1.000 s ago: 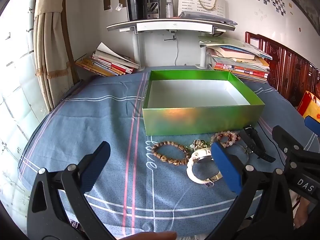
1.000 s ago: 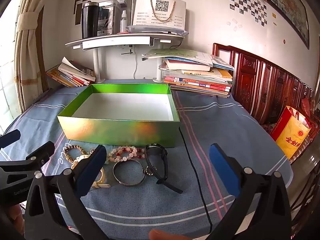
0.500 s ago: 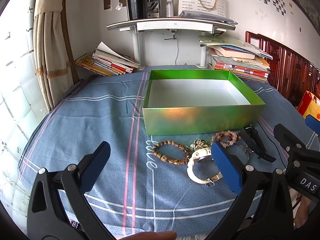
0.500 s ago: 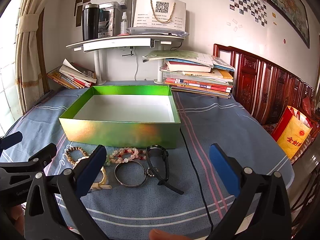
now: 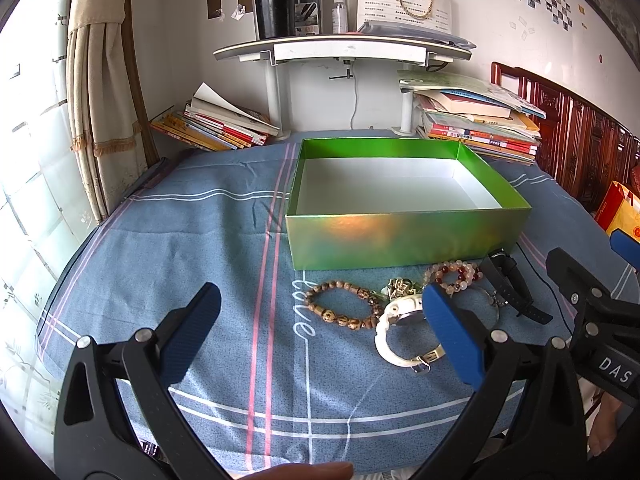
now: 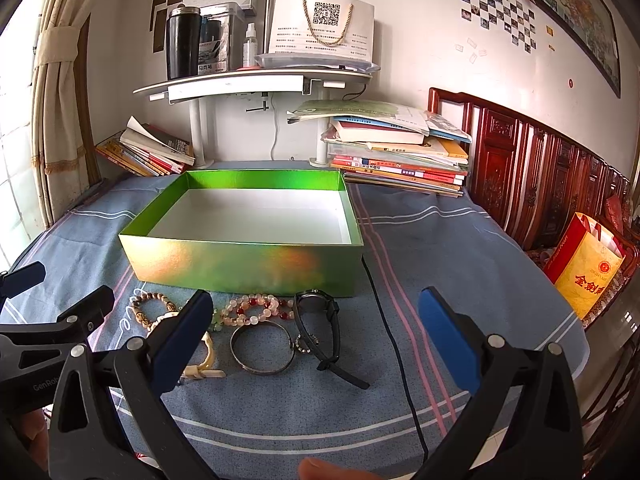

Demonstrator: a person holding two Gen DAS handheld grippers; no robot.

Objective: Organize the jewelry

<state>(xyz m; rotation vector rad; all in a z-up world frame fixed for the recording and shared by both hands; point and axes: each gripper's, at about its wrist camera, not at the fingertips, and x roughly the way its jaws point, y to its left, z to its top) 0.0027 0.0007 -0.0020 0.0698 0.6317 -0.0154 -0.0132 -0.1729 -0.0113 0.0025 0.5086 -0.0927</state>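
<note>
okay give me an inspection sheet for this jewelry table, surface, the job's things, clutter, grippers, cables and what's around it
Surface: blue striped cloth covers the table, lying flat.
Job's things: green box open, nothing in it. In front of it on the cloth: brown bead bracelet, white watch, pink and red bead bracelet, metal bangle, black watch, and a small gold piece too tangled to identify.
Clutter: nothing seen on the cloth besides the jewelry.
Grippers: left gripper and right gripper both open, holding nothing, above the cloth.
Cables: black cable runs across the cloth beside the box.
Surroundings: book stacks, shelf, curtain, wooden bench, yellow bag.
</note>
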